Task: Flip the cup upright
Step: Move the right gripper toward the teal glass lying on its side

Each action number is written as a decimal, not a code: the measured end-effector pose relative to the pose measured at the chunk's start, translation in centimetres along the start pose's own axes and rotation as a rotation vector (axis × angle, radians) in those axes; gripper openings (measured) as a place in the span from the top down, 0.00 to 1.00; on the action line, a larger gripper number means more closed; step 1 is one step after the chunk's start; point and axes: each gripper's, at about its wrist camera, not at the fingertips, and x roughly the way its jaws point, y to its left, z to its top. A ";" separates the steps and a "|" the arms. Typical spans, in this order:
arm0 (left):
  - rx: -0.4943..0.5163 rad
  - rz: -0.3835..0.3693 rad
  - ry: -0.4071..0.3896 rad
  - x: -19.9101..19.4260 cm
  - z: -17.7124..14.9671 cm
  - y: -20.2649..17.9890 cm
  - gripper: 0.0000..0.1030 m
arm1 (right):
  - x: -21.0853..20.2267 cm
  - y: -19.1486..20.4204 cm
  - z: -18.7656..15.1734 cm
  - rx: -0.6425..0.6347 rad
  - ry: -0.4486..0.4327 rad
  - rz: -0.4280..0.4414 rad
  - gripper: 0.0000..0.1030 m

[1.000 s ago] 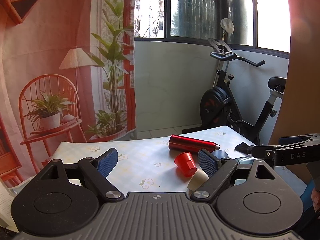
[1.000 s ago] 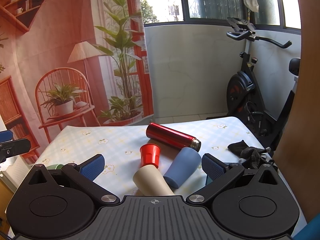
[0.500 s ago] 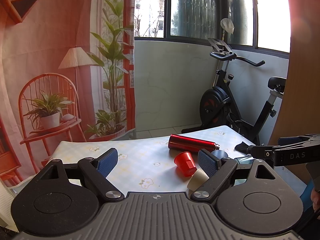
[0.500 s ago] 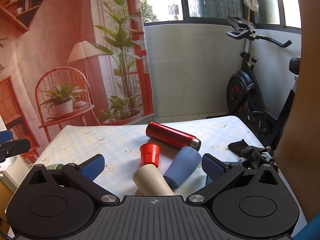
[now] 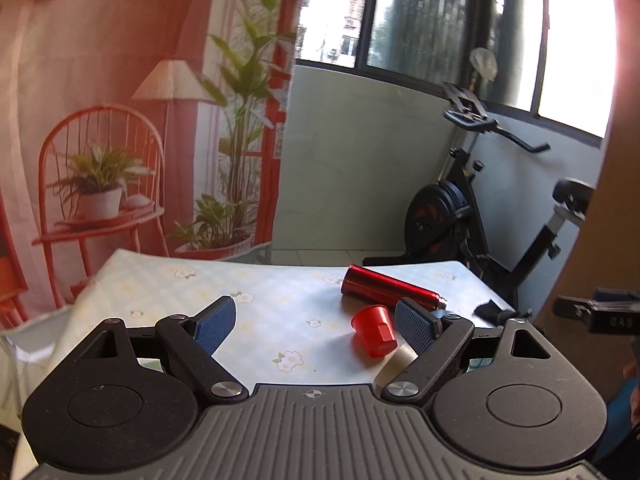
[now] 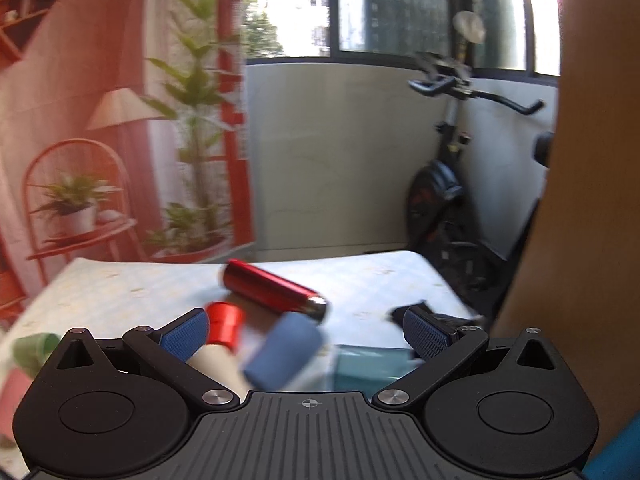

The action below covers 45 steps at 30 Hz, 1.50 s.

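Several cups lie on their sides on the flowered tablecloth (image 5: pixel 264 312). A small red cup (image 5: pixel 374 330) lies just left of my left gripper's right finger; it also shows in the right wrist view (image 6: pixel 225 325). A beige cup (image 6: pixel 218 366) lies below it, and a blue cup (image 6: pixel 284 350) lies between my right gripper's fingers. My left gripper (image 5: pixel 316 324) is open and empty above the table. My right gripper (image 6: pixel 306 336) is open and empty, and its view is blurred by motion.
A red metal flask (image 5: pixel 390 292) lies behind the cups. A teal box (image 6: pixel 372 364) sits at front right, a green cup (image 6: pixel 32 350) at far left, a black cloth (image 5: pixel 494 310) near the right edge. An exercise bike (image 5: pixel 472 208) stands behind the table.
Both grippers have moved. The right one has swung to the right and lower, so the cups sit further left in its view. The left view has shifted too. Jaws stay open.
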 end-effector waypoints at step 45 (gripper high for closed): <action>-0.053 0.045 0.140 7.4 -2.2 0.7 0.15 | 14.6 -4.6 -7.0 0.234 0.286 0.007 0.01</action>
